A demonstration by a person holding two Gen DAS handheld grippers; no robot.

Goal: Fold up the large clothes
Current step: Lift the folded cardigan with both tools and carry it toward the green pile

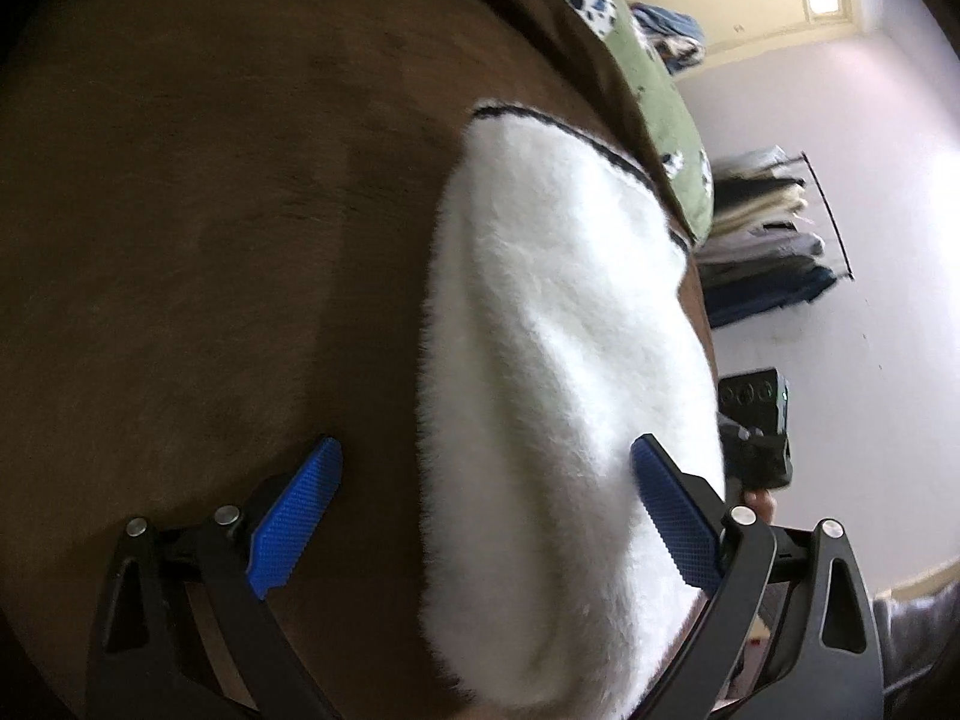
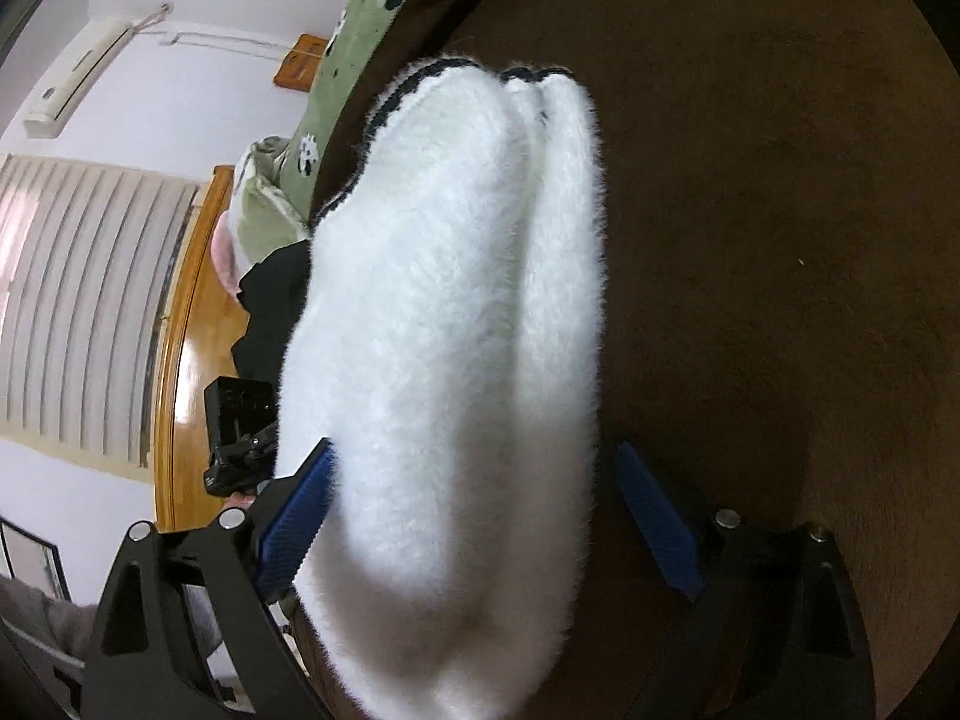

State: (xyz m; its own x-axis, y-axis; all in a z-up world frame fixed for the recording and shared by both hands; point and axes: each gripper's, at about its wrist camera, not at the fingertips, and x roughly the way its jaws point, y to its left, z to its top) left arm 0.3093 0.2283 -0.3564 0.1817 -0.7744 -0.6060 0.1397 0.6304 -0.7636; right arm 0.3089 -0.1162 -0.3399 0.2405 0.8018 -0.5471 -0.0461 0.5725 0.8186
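Note:
A fluffy white garment with a dark trimmed edge (image 1: 564,324) lies folded into a thick bundle on a brown blanket (image 1: 198,228). My left gripper (image 1: 486,474) is open, its jaws wide apart over the bundle's near left edge; one blue pad (image 1: 300,516) is over the blanket, the other pad (image 1: 672,516) over the fleece. In the right wrist view the same bundle (image 2: 456,348) fills the middle. My right gripper (image 2: 474,480) is open, its two pads straddling the bundle's near end without pinching it.
A green cow-print quilt (image 1: 654,78) lies beyond the bundle, also in the right wrist view (image 2: 360,36). A rack of folded clothes (image 1: 762,240) stands by the wall. A wooden bed frame (image 2: 186,324) and a black device (image 2: 237,426) sit at left.

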